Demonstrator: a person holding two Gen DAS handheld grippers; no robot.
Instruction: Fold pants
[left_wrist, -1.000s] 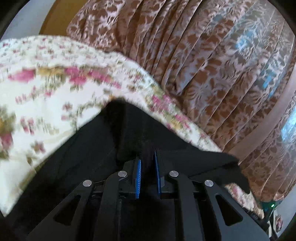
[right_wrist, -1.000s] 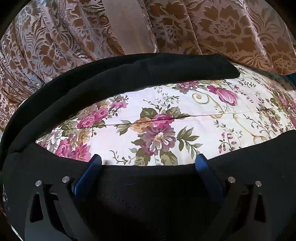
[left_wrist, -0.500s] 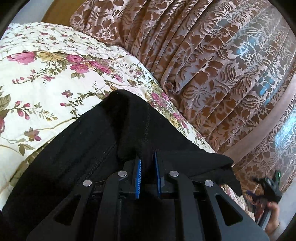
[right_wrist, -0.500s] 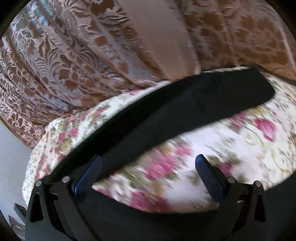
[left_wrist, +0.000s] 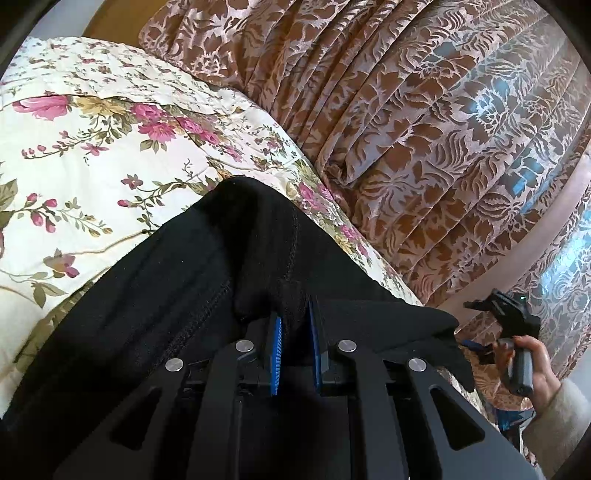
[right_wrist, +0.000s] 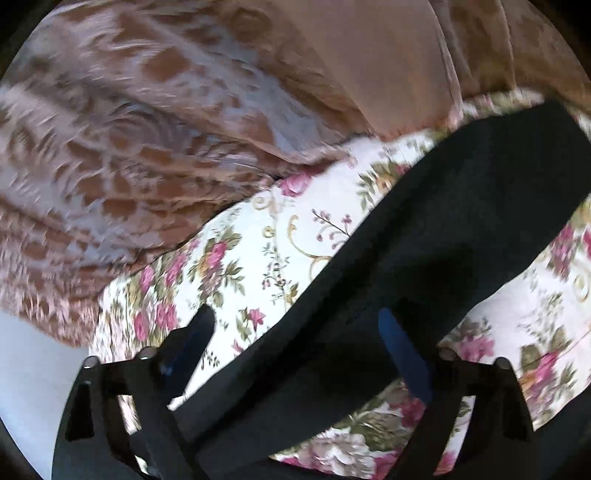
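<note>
Both the left gripper (left_wrist: 295, 325) and right gripper (right_wrist: 295, 332) are black, with silver screws and blue ribbed pads (left_wrist: 276, 354), and the person's bare hand (left_wrist: 532, 365) emerges from a cream fuzzy sleeve (left_wrist: 561, 417).

A home bedroom, most likely. A bed is covered by a cream bedspread (left_wrist: 110, 177) printed with pink roses and green leaves. Just behind it hang heavy pleated curtains (left_wrist: 406, 129) in a brown and pink leaf pattern, with daylight glowing through them.

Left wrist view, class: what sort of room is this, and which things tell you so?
Probably a bedroom: a floral bedspread on what looks like a bed, heavy patterned curtains behind it, and black pants lying on it.
</note>
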